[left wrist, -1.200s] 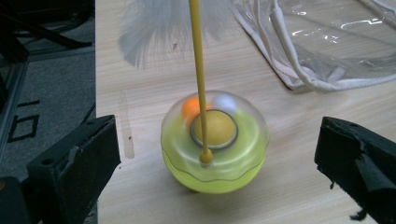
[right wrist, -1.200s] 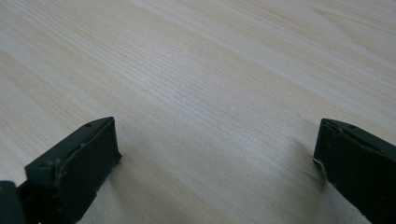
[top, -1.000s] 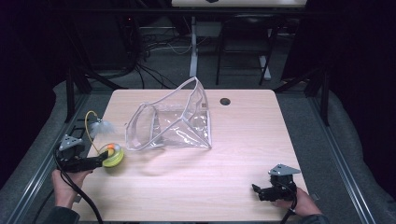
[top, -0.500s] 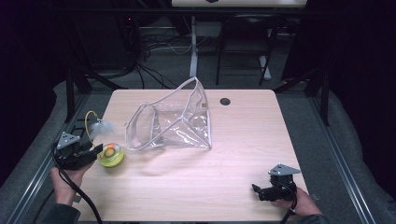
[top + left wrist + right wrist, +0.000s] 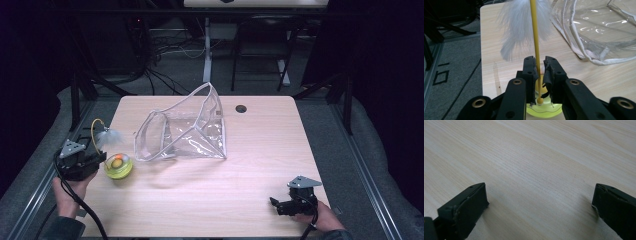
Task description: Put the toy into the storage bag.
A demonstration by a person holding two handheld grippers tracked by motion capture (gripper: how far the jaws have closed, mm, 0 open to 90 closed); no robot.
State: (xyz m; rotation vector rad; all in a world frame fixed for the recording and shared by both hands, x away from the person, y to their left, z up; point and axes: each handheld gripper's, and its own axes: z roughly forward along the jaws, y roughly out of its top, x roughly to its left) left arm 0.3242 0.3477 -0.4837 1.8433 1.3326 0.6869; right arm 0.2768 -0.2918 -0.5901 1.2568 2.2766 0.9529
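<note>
one feather toy [image 5: 535,37] pinched in left gripper [image 5: 539,72]; one clear bag [image 5: 187,131].

A lab or recording room. A bare wooden table [image 5: 250,200] stands inside a black metal frame [image 5: 80,95]. Cables [image 5: 165,45] tangle on the grey carpet [image 5: 30,190] behind

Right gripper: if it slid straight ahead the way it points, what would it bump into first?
Probably nothing: the right gripper has bare table ahead, as far as its view shows.
</note>
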